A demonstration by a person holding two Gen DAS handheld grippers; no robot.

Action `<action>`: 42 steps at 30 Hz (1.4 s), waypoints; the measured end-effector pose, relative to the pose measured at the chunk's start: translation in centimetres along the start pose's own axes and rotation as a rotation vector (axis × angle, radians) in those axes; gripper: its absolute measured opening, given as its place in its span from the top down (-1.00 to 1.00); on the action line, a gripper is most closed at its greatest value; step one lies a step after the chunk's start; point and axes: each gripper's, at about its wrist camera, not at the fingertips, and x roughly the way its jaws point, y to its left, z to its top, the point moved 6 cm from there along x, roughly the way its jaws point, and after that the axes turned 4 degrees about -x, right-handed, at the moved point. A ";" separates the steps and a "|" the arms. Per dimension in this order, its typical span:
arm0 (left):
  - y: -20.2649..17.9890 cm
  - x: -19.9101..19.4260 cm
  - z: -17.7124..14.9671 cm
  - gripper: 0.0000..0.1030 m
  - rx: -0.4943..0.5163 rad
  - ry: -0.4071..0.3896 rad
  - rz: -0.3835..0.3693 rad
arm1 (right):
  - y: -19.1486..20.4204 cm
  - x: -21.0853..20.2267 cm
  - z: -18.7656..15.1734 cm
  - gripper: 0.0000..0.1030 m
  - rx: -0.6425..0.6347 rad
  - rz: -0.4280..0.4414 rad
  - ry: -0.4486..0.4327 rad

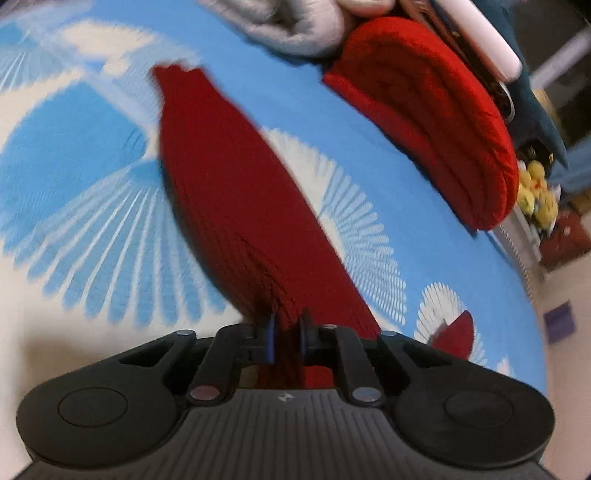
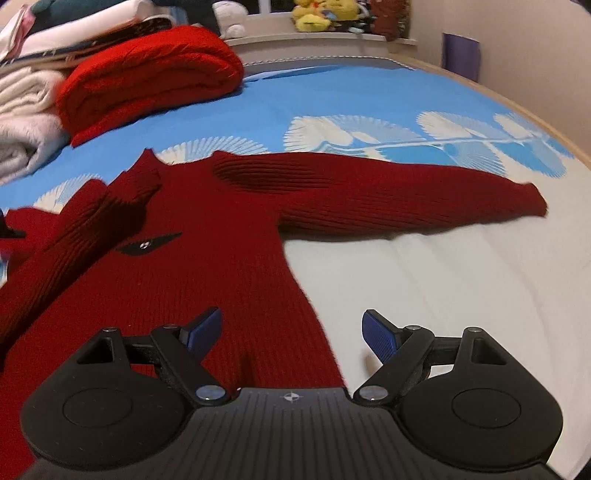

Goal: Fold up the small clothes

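A dark red ribbed sweater (image 2: 207, 258) lies flat on the blue and white bedspread (image 2: 424, 280). Its right sleeve (image 2: 406, 199) stretches out to the right. Its left sleeve (image 2: 74, 229) is lifted and drawn across the body. My left gripper (image 1: 287, 338) is shut on that sleeve (image 1: 236, 192), which hangs away from it over the bed. My right gripper (image 2: 291, 334) is open and empty, low over the sweater's lower right edge.
A folded bright red knit (image 2: 147, 77) lies at the back left, also in the left wrist view (image 1: 436, 122). Pale folded fabrics (image 2: 26, 122) are stacked beside it. Yellow plush toys (image 2: 317, 14) sit on a ledge behind the bed.
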 end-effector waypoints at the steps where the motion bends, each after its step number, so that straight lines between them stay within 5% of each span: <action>1: -0.3 -0.4 0.8 0.75 0.024 -0.030 0.021 | 0.6 0.6 0.2 -0.62 -0.016 0.011 0.003; 4: 0.9 -3.1 4.8 0.75 0.067 -0.161 0.091 | 1.9 1.4 0.6 -0.61 -0.074 0.015 -0.016; 7: 6.0 -6.3 9.8 0.76 0.009 -0.276 0.229 | 2.3 1.3 0.7 -0.61 -0.128 -0.021 -0.045; 10: 12.0 -7.3 11.7 0.74 -0.115 -0.229 0.235 | 1.7 1.5 0.6 -0.61 -0.118 -0.041 -0.035; 12: 14.3 -6.9 10.9 0.55 -0.150 -0.184 0.227 | 1.3 1.9 0.5 -0.61 -0.091 -0.038 -0.008; 16: 17.1 -7.9 7.8 -0.28 -0.236 -0.142 0.202 | 0.3 3.0 0.1 -0.62 -0.037 -0.011 0.063; 20: 17.1 -11.9 3.9 -0.63 -0.150 -0.074 0.197 | -1.4 4.2 -1.4 -0.64 0.010 0.056 0.165; 23: 16.5 -15.0 -0.4 -0.66 -0.028 -0.006 0.205 | -2.4 4.4 -2.8 -0.66 0.002 0.119 0.219; 30: 16.7 -17.4 -11.7 -0.58 0.154 0.209 0.189 | -2.0 2.2 -5.5 -0.60 -0.085 0.198 0.187; 32: 16.1 -17.9 -13.2 0.02 0.282 0.165 0.261 | -1.7 1.6 -6.0 0.09 -0.156 0.182 0.146; 33: 15.6 -18.4 -13.9 0.35 0.318 0.155 0.262 | -1.1 1.0 -6.2 0.78 -0.187 0.221 0.133; 36: 15.6 -20.4 -15.9 0.58 0.304 0.121 0.249 | -1.6 -0.5 -6.4 0.79 -0.136 0.217 0.152; 42: 15.8 -23.7 -19.6 0.56 0.381 0.083 0.266 | -4.8 -3.1 -7.9 0.82 -0.020 0.222 0.192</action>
